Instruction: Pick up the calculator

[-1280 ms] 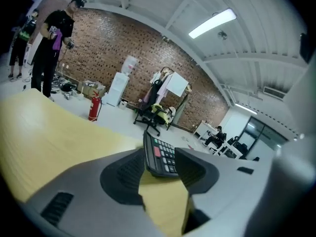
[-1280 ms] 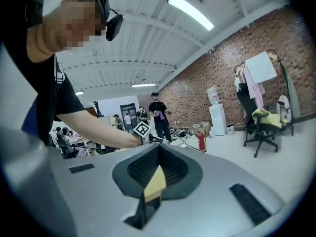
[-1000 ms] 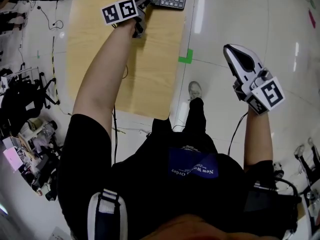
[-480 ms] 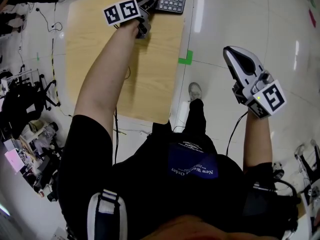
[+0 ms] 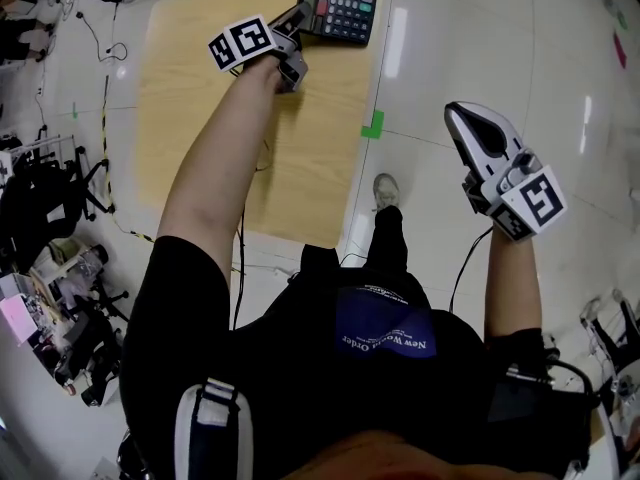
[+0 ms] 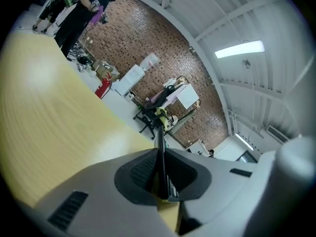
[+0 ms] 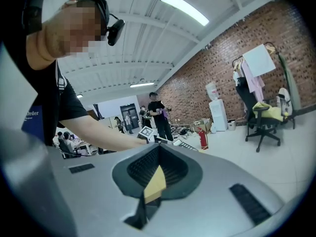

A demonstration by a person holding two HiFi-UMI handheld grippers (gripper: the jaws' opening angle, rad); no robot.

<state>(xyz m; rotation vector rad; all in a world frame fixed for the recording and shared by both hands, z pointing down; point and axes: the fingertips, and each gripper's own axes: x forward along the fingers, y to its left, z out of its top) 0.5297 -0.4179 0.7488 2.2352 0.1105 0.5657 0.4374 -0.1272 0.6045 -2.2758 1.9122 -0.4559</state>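
Left tool (image 5: 301, 14) is closing, pads clamping the calculator's (image 5: 340, 12) 9 o'clock edge at the counter's (image 5: 200, 88) 1 o'clock corner. So thin a bite may let it pivot and slip on lifting. Right tool (image 5: 468, 126) has its jaws together, empty.

Pretty standard workshop space tbh. Glossy white floor (image 5: 480, 28) throwing back the ceiling lights, with a bit of green tape (image 5: 372, 124) stuck on it just beside the edge of a light wooden desk (image 5: 170, 88). Cables (image 5: 103, 48) and a heap of gear (image 5: 60, 298) sprawl along the left side. The far wall is red brick (image 7: 232, 58), under a white ceiling with strip lights (image 7: 182, 8). Over by the brick there's an office chair (image 7: 264, 120), a water dispenser (image 7: 217, 113) and a red fire extinguisher (image 7: 201, 138).
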